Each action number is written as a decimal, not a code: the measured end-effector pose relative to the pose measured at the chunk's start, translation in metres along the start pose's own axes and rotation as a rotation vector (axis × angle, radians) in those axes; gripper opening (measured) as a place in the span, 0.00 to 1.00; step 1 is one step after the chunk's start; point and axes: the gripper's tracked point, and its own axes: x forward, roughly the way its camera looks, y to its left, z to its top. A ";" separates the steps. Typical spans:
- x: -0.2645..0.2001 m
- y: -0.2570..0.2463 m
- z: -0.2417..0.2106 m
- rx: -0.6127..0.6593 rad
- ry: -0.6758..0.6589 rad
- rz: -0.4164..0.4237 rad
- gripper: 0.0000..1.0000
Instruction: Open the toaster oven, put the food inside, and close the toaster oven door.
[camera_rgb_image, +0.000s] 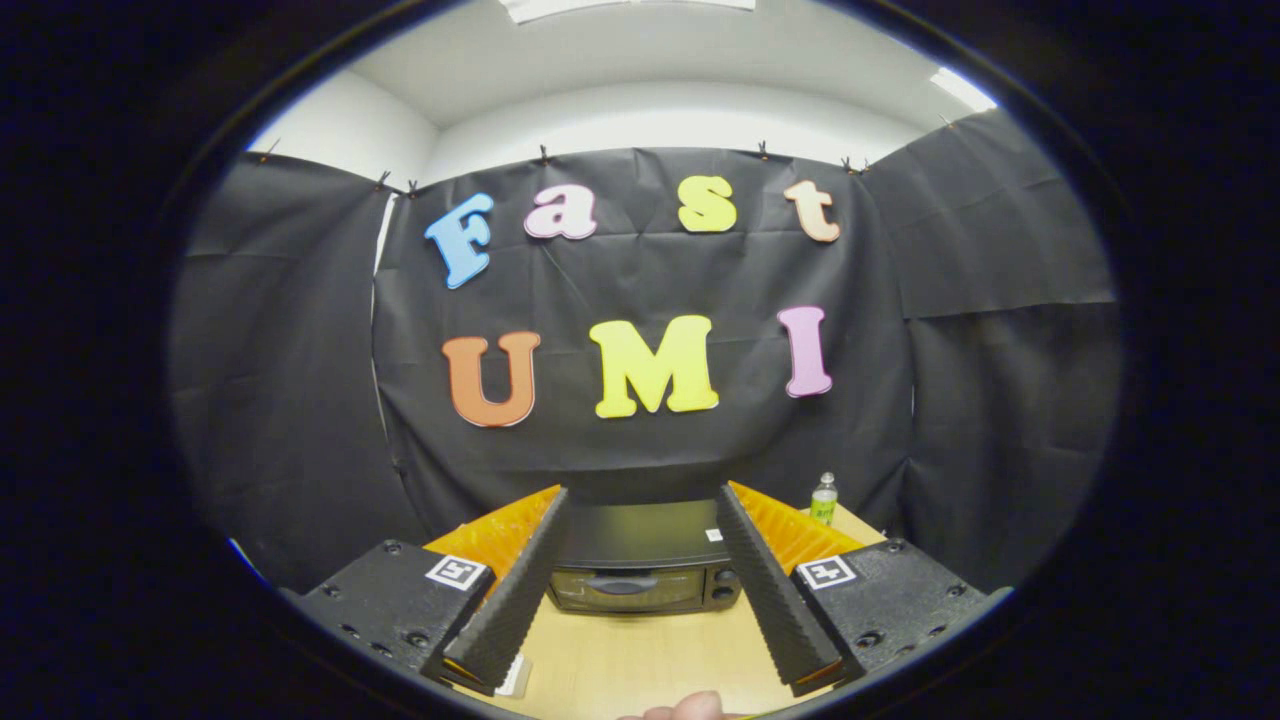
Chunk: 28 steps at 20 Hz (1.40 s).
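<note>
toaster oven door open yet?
No. The toaster oven stands beyond the open, empty hand-held gripper with its glass door upright and flush against the front, handle at the top.

The toaster oven (642, 570) sits beyond the fingers (515, 590), both its sides hidden behind them. Its door contents are too dim to tell. Bottom centre, a fingertip (690, 708) is cut off. The small bottle's (823, 500) base hides behind the right finger.

Lab booth, black cloth walls (640, 440), office ceiling (640, 60)
</note>
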 end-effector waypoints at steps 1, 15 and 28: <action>0.000 0.002 0.003 -0.007 -0.006 0.004 1.00; 0.001 0.009 -0.004 0.013 0.026 0.024 1.00; -0.006 0.001 -0.003 0.007 0.028 0.003 1.00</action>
